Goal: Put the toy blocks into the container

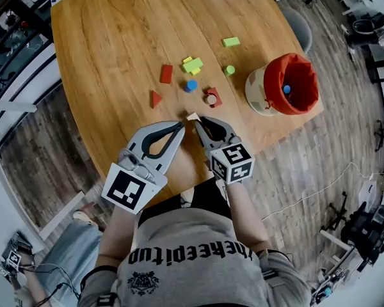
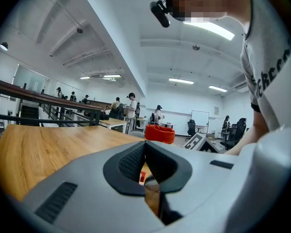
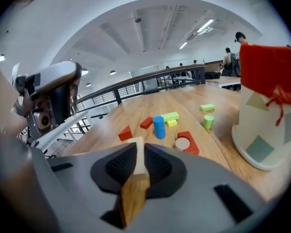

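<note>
left gripper [image 1: 178,128]: we hold it nearly level over the near edge of the table [image 1: 115,43]. Its jaws are pressed together with nothing between them.
right gripper [image 1: 200,123]: it sits just beside the left one, with its nose tipped down toward the wood. Its jaws are clamped on a pale block [image 3: 135,152].
pale block: it pokes out past the jaw tips, pinched on two opposite flat faces, at our edge of the table. We cannot tell whether it is clear of the wood or whether the left tips touch it.
how it handles: we judge it light and stiff, plain wood with smooth faces that could slide if the squeeze is off-centre. The flat sides are the place to take it, as now.
red arch [image 1: 215,101]: the closest loose piece ahead, lying flat with a pale disc [image 1: 210,98] in its hollow.
red wedge [image 1: 155,98]: it lies to the left of the arch, apart from it.
blue cylinder [image 1: 191,86]: it stands upright just beyond the arch.
red brick [image 1: 166,73]: it lies alone, left of the cylinder.
yellow-green pieces [image 1: 192,64]: a small cluster whose pieces touch one another.
green cylinder [image 1: 230,70]: it stands to the right of that cluster.
green bar [image 1: 230,41]: the farthest piece, lying flat.
container [image 1: 256,89]: a pale bucket with a red lining at the right edge of the table, well apart from our grip. A blue piece [image 1: 287,89] lies inside it.
next move: we judge a carry to the right, over the red rim.
</note>
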Tool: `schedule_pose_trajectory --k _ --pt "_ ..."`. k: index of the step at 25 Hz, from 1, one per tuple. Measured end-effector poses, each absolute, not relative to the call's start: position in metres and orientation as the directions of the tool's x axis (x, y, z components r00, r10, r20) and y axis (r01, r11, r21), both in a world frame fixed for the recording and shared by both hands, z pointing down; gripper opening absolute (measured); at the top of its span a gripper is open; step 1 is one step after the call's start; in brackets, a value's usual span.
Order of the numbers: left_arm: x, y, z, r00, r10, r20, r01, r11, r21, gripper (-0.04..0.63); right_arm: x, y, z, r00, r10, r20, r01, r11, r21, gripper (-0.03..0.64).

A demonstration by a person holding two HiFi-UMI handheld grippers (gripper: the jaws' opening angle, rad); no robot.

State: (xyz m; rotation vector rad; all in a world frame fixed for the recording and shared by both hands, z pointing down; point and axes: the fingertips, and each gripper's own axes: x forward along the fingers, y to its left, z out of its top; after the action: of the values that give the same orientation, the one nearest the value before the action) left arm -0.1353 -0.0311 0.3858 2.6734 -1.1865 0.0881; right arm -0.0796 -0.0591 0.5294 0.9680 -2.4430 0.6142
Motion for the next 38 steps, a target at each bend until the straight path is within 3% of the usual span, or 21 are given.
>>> schedule_pose_trajectory --k 16,27,38 --pt "-0.025 -0.024 0.352 0.8 -0.595 0.07 -0.599 -0.79 0.131 0.014 0.024 -0.059 0.406 -0.602 -0.739 0.304 -0.798 0.572 -0.189 0.06" --pt "0.051 -0.025 0.335 0.866 -0.499 0.031 -0.499 -0.859 0.11 0.014 0.098 -0.059 0.366 -0.528 -0.818 0.228 -0.849 0.506 -0.149 0.06" --pt "0.1 -0.039 0.329 0.872 -0.489 0.029 -0.49 -0.867 0.097 0.014 0.15 -0.083 0.35 -0.507 -0.84 0.194 -0.862 0.494 -0.116 0.06"
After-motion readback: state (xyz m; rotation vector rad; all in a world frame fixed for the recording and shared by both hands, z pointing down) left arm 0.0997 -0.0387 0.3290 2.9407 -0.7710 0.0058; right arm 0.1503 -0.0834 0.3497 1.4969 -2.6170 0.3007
